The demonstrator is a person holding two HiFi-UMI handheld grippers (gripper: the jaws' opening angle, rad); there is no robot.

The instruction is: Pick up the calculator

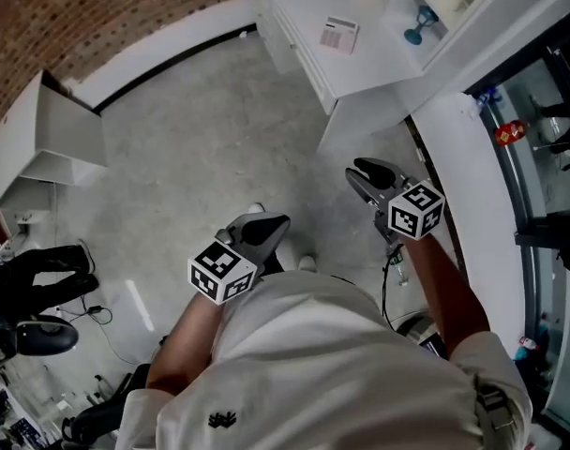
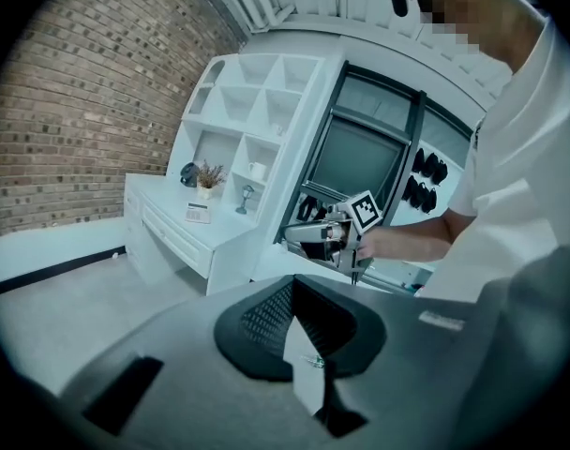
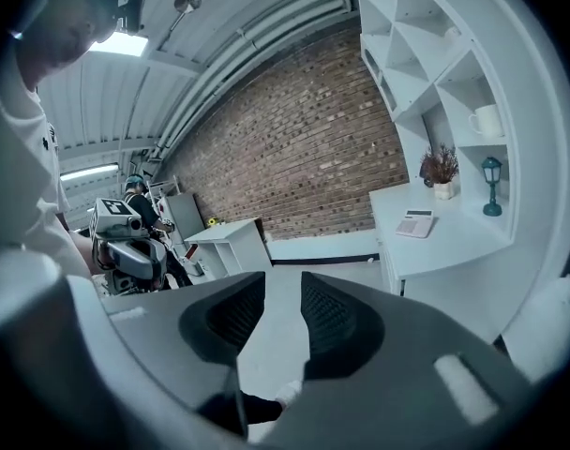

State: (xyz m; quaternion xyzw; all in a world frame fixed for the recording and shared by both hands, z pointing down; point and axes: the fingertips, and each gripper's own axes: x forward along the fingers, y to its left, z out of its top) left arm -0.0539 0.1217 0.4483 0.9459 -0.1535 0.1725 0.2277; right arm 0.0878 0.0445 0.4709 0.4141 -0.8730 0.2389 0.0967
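Observation:
The calculator (image 1: pixel 339 34) is a small white slab lying flat on the white desk (image 1: pixel 360 78) at the top of the head view, well ahead of both grippers. It also shows in the left gripper view as the calculator (image 2: pixel 199 212) and in the right gripper view as the calculator (image 3: pixel 417 223). My left gripper (image 1: pixel 274 223) is held in the air over the floor, jaw tips together and empty (image 2: pixel 292 284). My right gripper (image 1: pixel 360 170) hovers nearer the desk's corner. Its jaws stand apart with only floor showing between them (image 3: pixel 283 279).
White shelves above the desk hold a mug (image 3: pixel 487 120), a teal lamp-shaped ornament (image 3: pixel 492 186) and a potted plant (image 3: pixel 442 170). A low white table (image 1: pixel 55 129) stands at the left by the brick wall. A black chair (image 1: pixel 37 284) and cables lie at lower left. A glass-fronted unit (image 1: pixel 538 148) runs along the right.

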